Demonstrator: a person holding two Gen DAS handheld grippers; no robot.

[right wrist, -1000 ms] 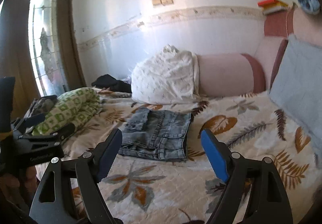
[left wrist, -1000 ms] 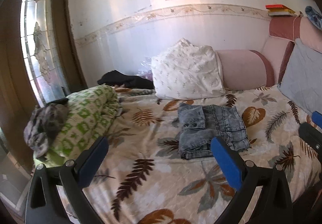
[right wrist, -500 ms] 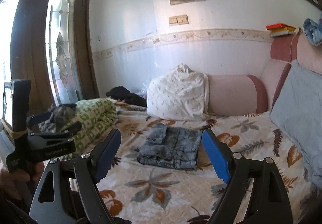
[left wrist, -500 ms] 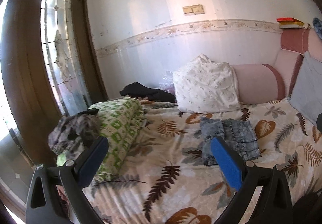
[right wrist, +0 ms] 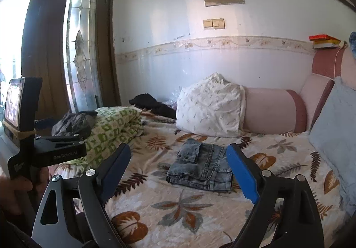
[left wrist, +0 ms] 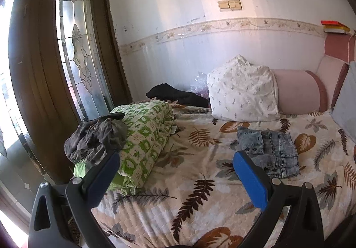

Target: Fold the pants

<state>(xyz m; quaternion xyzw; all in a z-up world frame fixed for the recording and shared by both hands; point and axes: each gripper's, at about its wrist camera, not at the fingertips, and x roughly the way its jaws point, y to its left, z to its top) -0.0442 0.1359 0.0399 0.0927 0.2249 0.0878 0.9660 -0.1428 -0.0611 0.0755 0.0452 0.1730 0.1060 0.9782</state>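
Grey denim pants [left wrist: 269,150] lie folded into a compact stack on the leaf-print bedspread [left wrist: 189,181]; they also show in the right wrist view [right wrist: 201,166]. My left gripper [left wrist: 178,181] is open and empty, held back above the bed's near edge, left of the pants. My right gripper [right wrist: 178,174] is open and empty, held back with the pants seen between its blue pads. The left gripper body also shows in the right wrist view [right wrist: 53,147], far left.
A rolled green-and-white quilt [left wrist: 144,139] with a dark grey garment [left wrist: 95,136] on it lies at the left. A white pillow [left wrist: 242,92], pink bolster [left wrist: 298,94] and black clothing [left wrist: 175,94] line the wall. A blue-grey cushion [right wrist: 333,132] stands right.
Both grippers have drawn back and up from the bed; the folded pants look smaller and farther. The left view has swung left toward the door. The pants have not moved.
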